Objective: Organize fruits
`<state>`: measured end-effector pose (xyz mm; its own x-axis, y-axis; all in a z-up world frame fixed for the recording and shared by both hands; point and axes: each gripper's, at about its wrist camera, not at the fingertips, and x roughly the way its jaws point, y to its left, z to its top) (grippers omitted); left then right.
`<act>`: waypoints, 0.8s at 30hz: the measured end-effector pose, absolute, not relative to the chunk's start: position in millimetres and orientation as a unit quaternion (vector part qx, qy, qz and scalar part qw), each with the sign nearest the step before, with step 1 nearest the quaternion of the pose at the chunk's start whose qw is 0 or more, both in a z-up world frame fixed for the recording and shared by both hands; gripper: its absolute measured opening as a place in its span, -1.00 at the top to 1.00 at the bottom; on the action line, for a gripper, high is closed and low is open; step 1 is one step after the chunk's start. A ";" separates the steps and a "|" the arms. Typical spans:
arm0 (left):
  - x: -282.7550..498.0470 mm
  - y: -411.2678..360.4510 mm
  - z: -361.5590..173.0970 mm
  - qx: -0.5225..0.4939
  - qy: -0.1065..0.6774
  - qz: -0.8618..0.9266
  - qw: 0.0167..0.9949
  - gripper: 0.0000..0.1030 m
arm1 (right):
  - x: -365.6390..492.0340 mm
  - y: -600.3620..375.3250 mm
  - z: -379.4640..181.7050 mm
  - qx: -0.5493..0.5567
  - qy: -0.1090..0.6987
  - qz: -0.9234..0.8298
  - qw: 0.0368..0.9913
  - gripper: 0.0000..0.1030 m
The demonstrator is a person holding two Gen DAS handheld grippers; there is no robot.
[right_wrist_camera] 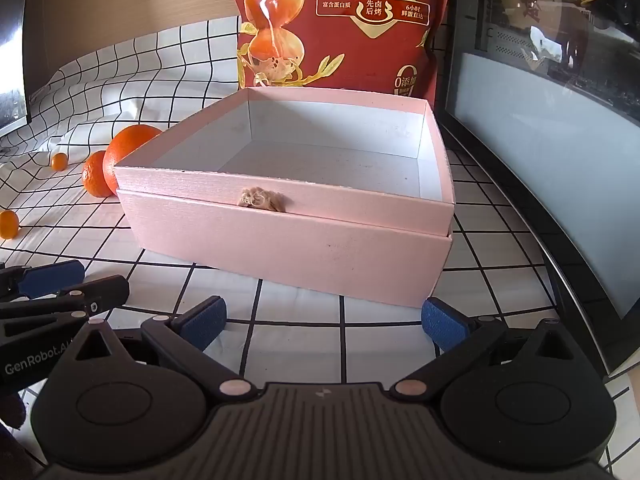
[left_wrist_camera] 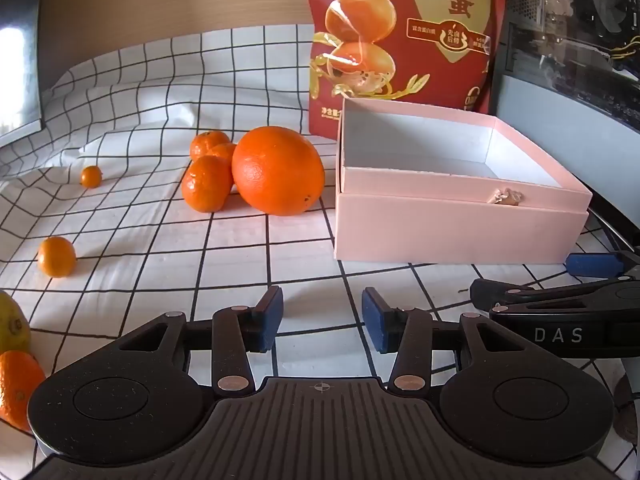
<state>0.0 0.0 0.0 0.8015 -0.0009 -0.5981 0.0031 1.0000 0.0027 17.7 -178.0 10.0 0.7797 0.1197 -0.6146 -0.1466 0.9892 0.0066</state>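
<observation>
Left of the pink box (left_wrist_camera: 440,236): one large orange (left_wrist_camera: 278,170), three mandarins (left_wrist_camera: 206,188) clustered against it, two small kumquats (left_wrist_camera: 57,257) farther left. Behind the box: one red pouch (left_wrist_camera: 400,40).

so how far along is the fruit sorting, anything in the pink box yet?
Nothing done: the pink box is empty. Nothing in hand: left gripper and right gripper are both open. Left: the big orange, the mandarins beside it, and the scattered small fruit.
</observation>
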 end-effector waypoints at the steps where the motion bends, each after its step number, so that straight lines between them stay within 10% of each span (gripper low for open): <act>1: 0.0 0.1 0.0 0.001 0.315 -0.001 0.949 0.06 | 17.6 -178.0 10.0 -0.021 0.324 0.070 0.943 -1.00; 24: 0.0 1.0 1.1 -0.008 0.314 -0.004 0.949 0.06 | 17.5 -178.0 10.0 -0.021 0.324 0.071 0.943 -1.00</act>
<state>0.0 1.0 1.1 0.8025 -0.0122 -0.5965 0.0027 0.9999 -0.0170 17.5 -178.0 10.0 0.7800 0.1198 -0.6142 -0.1473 0.9891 0.0060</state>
